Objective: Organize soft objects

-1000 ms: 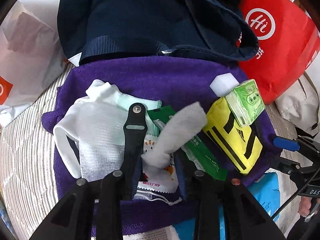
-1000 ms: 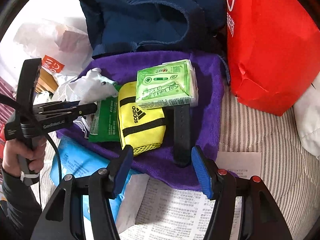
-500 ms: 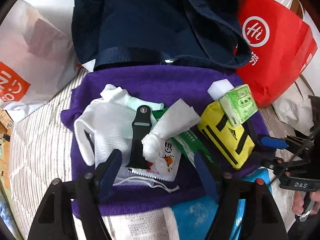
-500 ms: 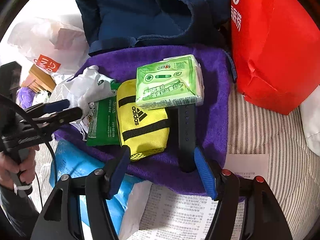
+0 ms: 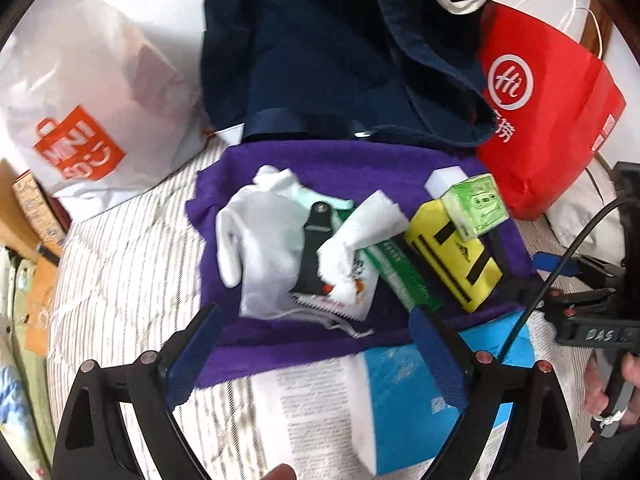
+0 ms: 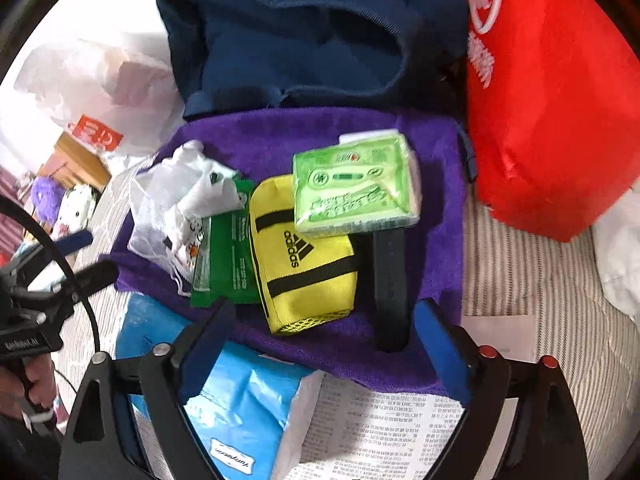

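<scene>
A purple towel (image 5: 304, 168) lies on the striped bedding. On it rest a white cloth garment (image 5: 256, 240), a black strap (image 5: 316, 248), a crumpled white cloth (image 5: 360, 236), a green packet (image 5: 400, 276) and a yellow pouch (image 5: 452, 260) with a green tissue pack (image 5: 476, 208) on top. My left gripper (image 5: 316, 344) hangs above the towel's near edge, jaws opening, nothing between them. My right gripper (image 6: 322, 344) is near the yellow pouch (image 6: 304, 256) and a second black strap (image 6: 390, 280), jaws opening and touching neither. The green tissue pack (image 6: 352, 192) lies beyond.
A navy bag (image 5: 320, 60) stands behind the towel, a red paper bag (image 5: 540, 100) at the right, a white shopping bag (image 5: 92, 120) at the left. A blue packet (image 5: 420, 392) on printed paper lies at the towel's near edge. A hand holds the right gripper (image 5: 538, 276).
My left gripper let go of the crumpled white cloth, opened wide and pulled back and up. My right gripper opened wider and stayed in place.
</scene>
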Motion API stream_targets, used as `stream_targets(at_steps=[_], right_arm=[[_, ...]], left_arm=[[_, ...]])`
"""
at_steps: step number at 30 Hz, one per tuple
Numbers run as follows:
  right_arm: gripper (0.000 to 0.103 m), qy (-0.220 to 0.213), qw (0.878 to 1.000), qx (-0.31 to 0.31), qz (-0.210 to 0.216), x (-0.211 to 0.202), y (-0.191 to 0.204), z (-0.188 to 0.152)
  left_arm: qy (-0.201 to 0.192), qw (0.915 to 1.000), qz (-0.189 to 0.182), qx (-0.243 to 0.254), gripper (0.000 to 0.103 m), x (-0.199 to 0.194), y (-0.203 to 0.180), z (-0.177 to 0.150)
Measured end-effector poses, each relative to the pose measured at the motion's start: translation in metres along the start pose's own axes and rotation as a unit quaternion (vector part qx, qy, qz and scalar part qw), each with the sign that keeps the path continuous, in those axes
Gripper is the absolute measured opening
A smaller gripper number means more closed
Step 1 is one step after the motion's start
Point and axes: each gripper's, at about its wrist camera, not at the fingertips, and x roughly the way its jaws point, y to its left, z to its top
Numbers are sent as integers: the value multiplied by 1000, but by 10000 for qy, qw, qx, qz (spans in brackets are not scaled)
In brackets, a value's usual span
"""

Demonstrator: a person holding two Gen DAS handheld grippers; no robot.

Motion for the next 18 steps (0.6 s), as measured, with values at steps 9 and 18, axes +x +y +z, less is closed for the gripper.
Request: stream_targets(at_steps=[9, 18], right_arm=[[101, -87, 9994, 109, -331, -30, 6, -16], [101, -334, 9982, 110, -492, -80, 14, -49]], left_arm=[[-15, 9998, 61, -214, 94, -24, 6, -20], [-247, 9991, 290, -183, 96, -67, -8, -45]])
